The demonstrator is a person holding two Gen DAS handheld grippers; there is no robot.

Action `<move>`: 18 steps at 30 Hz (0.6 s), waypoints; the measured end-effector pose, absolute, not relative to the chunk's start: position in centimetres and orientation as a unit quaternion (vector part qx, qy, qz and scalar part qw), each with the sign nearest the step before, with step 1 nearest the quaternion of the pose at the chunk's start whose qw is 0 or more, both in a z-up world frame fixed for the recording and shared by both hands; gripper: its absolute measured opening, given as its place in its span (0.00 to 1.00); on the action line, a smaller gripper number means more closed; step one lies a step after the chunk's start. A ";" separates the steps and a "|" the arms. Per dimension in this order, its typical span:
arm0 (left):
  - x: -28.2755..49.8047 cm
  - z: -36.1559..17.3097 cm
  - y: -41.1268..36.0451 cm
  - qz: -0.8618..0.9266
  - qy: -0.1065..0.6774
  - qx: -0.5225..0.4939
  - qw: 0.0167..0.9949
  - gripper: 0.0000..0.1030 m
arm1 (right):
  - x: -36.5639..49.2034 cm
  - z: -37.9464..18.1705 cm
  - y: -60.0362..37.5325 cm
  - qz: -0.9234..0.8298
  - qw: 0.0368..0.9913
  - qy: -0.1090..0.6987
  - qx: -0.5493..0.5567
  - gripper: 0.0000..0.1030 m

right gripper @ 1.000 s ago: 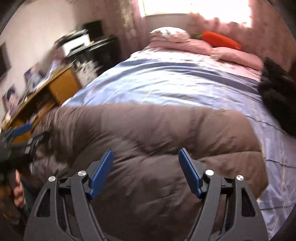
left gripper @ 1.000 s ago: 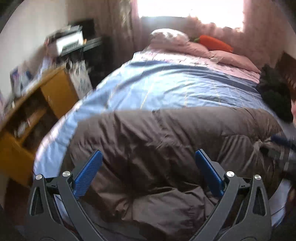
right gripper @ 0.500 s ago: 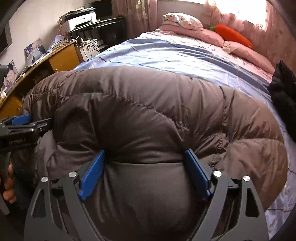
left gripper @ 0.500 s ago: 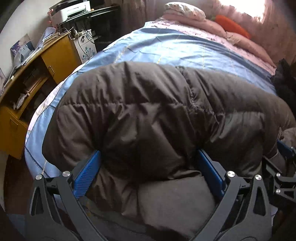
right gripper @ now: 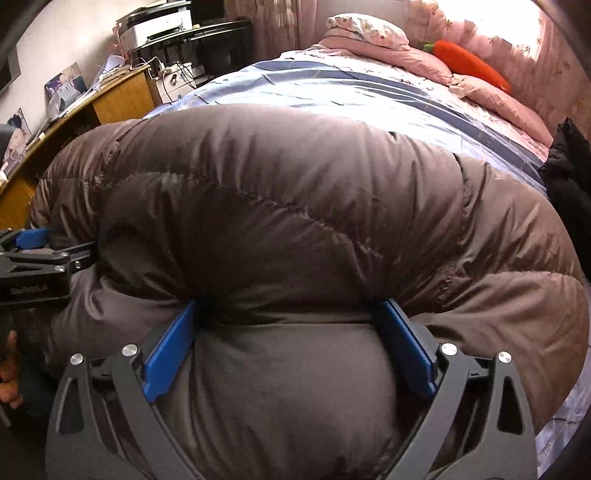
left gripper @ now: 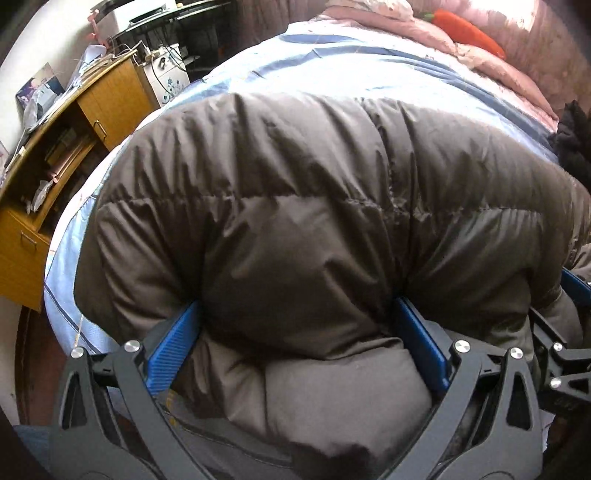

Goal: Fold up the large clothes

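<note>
A big brown puffy coat (left gripper: pixel 295 206) lies folded over on the bed (right gripper: pixel 332 92), near the foot end. It is thick and soft, with sewn lines across it.

The left gripper (left gripper: pixel 295 347) points down at the coat. Its blue fingers (left gripper: pixel 171 350) stand wide apart, and a fat roll of the coat fills the space between them. The coat touches both fingers, but I cannot tell if they squeeze it or just sit beside it.

The right gripper (right gripper: pixel 291 350) points down at the coat too, further along the same edge. Its blue fingers (right gripper: pixel 168 354) are wide and are opening more. A puffy part of the coat bulges between them and touches them on both sides.

The bed has a light blue cover (right gripper: pixel 369 103). At the far end are pink pillows (right gripper: pixel 388 55) and an orange carrot toy (right gripper: pixel 469 66). A black piece of clothing (right gripper: pixel 565 173) lies on the right side of the bed. Beside the bed on the left is a yellow wooden desk (left gripper: pixel 66 147) with papers on it. Behind that, a white printer (right gripper: pixel 159 26) sits on a dark stand.
</note>
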State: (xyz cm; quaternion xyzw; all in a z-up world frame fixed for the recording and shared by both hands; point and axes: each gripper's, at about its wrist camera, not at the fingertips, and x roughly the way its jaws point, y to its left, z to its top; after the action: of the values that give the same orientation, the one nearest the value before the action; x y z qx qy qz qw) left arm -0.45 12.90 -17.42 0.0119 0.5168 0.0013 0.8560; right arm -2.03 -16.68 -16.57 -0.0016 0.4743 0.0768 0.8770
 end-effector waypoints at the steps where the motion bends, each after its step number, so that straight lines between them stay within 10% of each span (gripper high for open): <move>1: -0.9 -16.9 13.0 0.000 0.507 0.008 0.862 0.98 | -2.4 -15.6 -17.7 0.081 0.882 0.464 0.020 0.87; 10: -1.4 -17.9 12.4 0.014 0.511 0.051 0.858 0.98 | -2.9 -17.2 -30.0 -0.070 0.854 0.489 0.165 0.80; 18: -2.1 -15.8 12.3 -0.007 0.489 0.029 0.872 0.98 | -3.1 -12.8 -25.5 -0.088 0.889 0.441 0.082 0.84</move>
State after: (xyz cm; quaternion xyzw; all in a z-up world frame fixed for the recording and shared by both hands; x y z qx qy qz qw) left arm -2.10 12.32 -15.79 0.0293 0.4892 -0.0069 0.8716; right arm -3.07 -25.50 -12.83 0.0824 0.4414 -0.0877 0.8892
